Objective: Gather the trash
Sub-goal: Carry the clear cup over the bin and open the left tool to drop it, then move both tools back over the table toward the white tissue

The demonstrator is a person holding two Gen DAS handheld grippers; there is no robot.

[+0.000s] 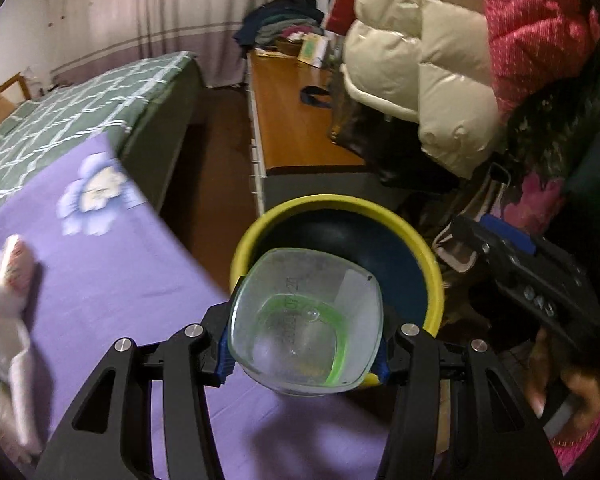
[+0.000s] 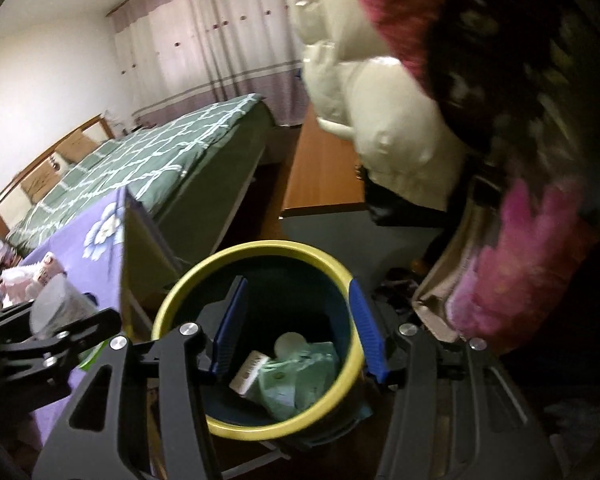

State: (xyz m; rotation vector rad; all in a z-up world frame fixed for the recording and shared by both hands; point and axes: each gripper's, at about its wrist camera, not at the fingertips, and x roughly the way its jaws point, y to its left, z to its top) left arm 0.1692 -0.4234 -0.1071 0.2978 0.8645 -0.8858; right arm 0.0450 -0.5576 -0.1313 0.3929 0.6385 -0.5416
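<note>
Two views, and I take my left wrist first. My left claw (image 1: 305,350) is clenched on a clear plastic cup (image 1: 305,320), its blue pads pressing the cup's sides just below the rim. I look straight down into the cup: a green band runs round the lower part, and a column of raised marks climbs the inner wall, too blurred for me to read. The cup hangs over the near rim of a yellow-rimmed bin (image 1: 428,264) with a dark inside, which stands on the floor beside the purple flowered cloth (image 1: 140,280) of the table. On that cloth, at the left edge, lies a crumpled pink and white wrapper (image 1: 12,268); its print is smeared. My other claw (image 1: 540,280) shows at the right, gripped by my hand (image 1: 568,392).

From my right wrist, my right claw (image 2: 296,328) stands released, blue pads apart with nothing between them, directly above the bin (image 2: 260,428). Inside lie a pale green plastic bag (image 2: 296,376), a small white box (image 2: 249,372) with lettering I cannot make out, and a round white lid-like piece (image 2: 290,344). At the left, my left claw (image 2: 60,336) holds the cup (image 2: 56,308) near the table's edge. A green checked bed (image 2: 152,160) lies behind.
</note>
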